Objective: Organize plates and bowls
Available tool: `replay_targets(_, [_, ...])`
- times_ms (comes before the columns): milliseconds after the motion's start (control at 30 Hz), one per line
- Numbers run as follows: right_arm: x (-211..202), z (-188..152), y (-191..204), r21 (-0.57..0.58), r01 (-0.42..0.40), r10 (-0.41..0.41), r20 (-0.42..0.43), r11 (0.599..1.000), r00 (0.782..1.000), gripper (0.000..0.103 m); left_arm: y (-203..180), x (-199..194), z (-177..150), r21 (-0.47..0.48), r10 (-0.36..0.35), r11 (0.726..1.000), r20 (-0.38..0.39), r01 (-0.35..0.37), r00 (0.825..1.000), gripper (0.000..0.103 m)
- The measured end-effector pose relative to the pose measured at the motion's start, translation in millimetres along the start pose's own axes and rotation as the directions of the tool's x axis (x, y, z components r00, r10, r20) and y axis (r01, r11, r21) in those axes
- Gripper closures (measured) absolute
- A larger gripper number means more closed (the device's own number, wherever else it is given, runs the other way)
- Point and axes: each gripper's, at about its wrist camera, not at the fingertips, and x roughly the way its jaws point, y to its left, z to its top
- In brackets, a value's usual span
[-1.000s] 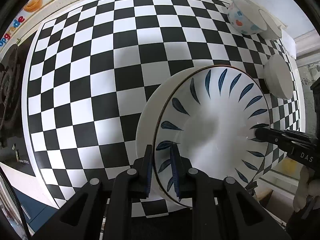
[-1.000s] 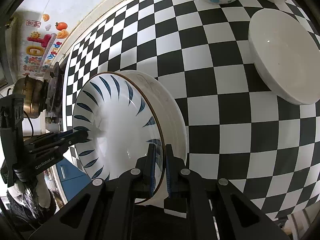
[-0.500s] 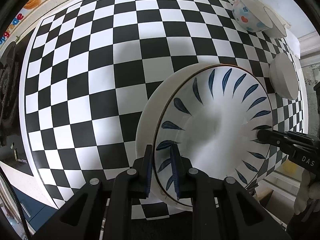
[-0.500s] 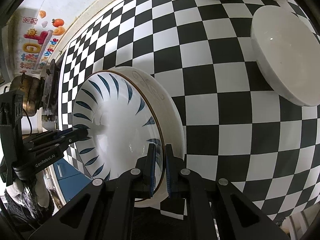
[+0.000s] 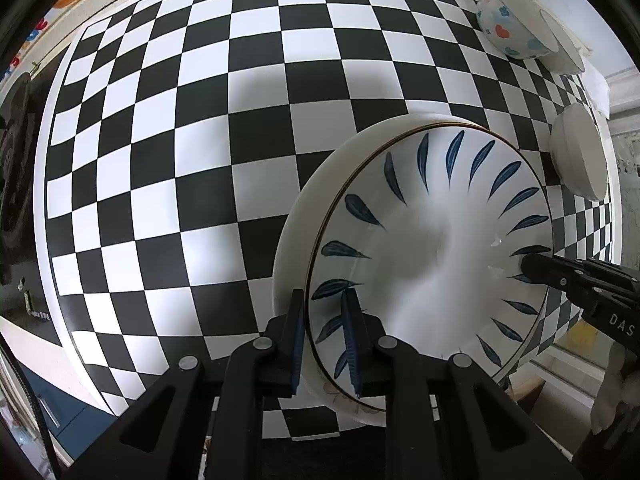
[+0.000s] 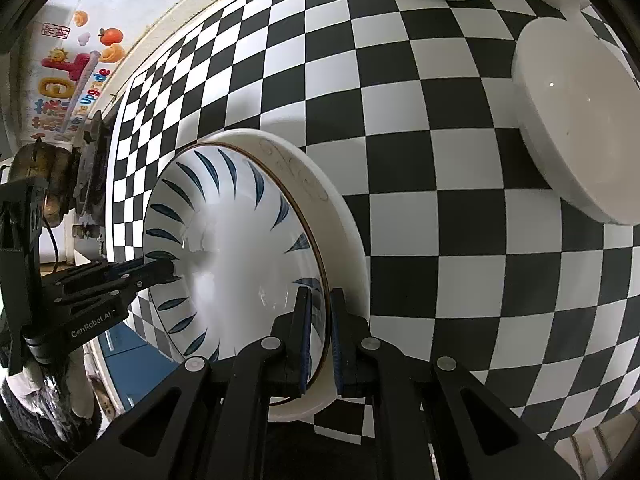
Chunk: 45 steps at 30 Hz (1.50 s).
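A white bowl with blue leaf strokes (image 5: 432, 248) fanning around its inside and a thin dark line on its rim is held over the black-and-white checkered surface (image 5: 200, 160), near that surface's front edge. Its opening faces up toward both cameras, tipped a little; being round, it has no long axis to speak of. Faint outline drawings run along its outer wall in the right wrist view, too pale to read.

The left gripper (image 5: 324, 336) has its jaws nearly closed on the rim, one blue pad inside the bowl and one outside. The right gripper (image 6: 320, 336) pinches the opposite rim the same way, jaws nearly closed.

In the left wrist view the right gripper's body shows "DAS", cut off by the frame edge; in the right wrist view the left gripper's body reads "GenRobot.AI".

Farther out, a plain white bowl (image 6: 576, 128) lies on its side on the surface. A spotted bowl (image 5: 512, 28) with blue and red marks lies tipped at the far corner, a second white dish partly hidden behind it. A wall sticker (image 6: 72, 80) reads "Upgrade"; its other lettering is unclear. A dark stove (image 6: 90, 176) is cropped at the left.
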Motion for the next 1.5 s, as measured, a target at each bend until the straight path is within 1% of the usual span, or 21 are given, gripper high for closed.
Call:
replay_targets(133, [0, -1, 4, -0.009, 0.028, -0.028, 0.001, 1.0, 1.0, 0.09, -1, 1, -2, -0.019, 0.015, 1.0, 0.003, -0.015, 1.0, 0.087])
replay_targets(267, [0, -3, 4, 0.001, 0.027, -0.027, -0.005, 1.0, 1.0, 0.089, -2, -5, -6, -0.029, 0.024, 0.999, 0.02, -0.024, 0.999, 0.087])
replay_targets(400, [-2, -8, 2, 0.009, 0.031, -0.031, -0.003, 0.999, 1.0, 0.089, -3, -18, -13, -0.05, 0.028, 0.998, 0.049, -0.025, 0.998, 0.087])
replay_targets(500, [-13, -15, 5, -0.001, 0.055, -0.055, 0.025, 0.999, 0.998, 0.089, -6, -39, -21, -0.056, 0.036, 0.998, 0.095, -0.031, 0.995, 0.087])
replay_targets(567, [-27, -20, 11, -0.014, 0.081, -0.08, 0.056, 0.997, 0.995, 0.089, -8, -53, -27, -0.063, 0.038, 0.998, 0.126, -0.031, 0.991, 0.087])
replay_targets(667, [-55, -30, 26, -0.031, 0.099, -0.096, 0.107, 0.995, 0.99, 0.089, -14, -79, -37, -0.053, 0.06, 0.997, 0.182, -0.051, 0.981, 0.087])
replay_targets(833, [-104, -49, 51, -0.057, 0.131, -0.118, 0.192, 0.99, 0.974, 0.089, -19, -120, -51, -0.049, 0.024, 0.999, 0.232, -0.013, 0.972, 0.087])
replay_targets(900, [-120, -57, 60, -0.065, 0.14, -0.123, 0.217, 0.988, 0.968, 0.089, -21, -136, -57, -0.052, 0.021, 0.999, 0.25, -0.008, 0.968, 0.087])
replay_targets(967, [-138, -65, 70, -0.076, 0.149, -0.127, 0.241, 0.986, 0.962, 0.089, -24, -149, -63, -0.05, 0.001, 0.999, 0.262, 0.012, 0.965, 0.087])
replay_targets(1033, [-153, -72, 78, -0.088, 0.154, -0.127, 0.254, 0.984, 0.959, 0.089, -27, -161, -69, -0.041, -0.02, 0.999, 0.276, 0.032, 0.961, 0.087])
replay_targets(1167, [-175, -87, 92, -0.108, 0.148, -0.114, 0.272, 0.983, 0.956, 0.089, -35, -180, -78, -0.028, -0.039, 0.998, 0.29, 0.049, 0.956, 0.087])
replay_targets(1300, [-191, -100, 103, -0.123, 0.144, -0.104, 0.282, 0.982, 0.954, 0.089, -41, -197, -91, -0.001, -0.053, 0.998, 0.3, 0.056, 0.953, 0.087])
replay_targets(1500, [-208, -117, 115, -0.147, 0.157, -0.108, 0.293, 0.977, 0.95, 0.089, -47, -215, -104, 0.019, -0.047, 0.999, 0.326, 0.043, 0.944, 0.087])
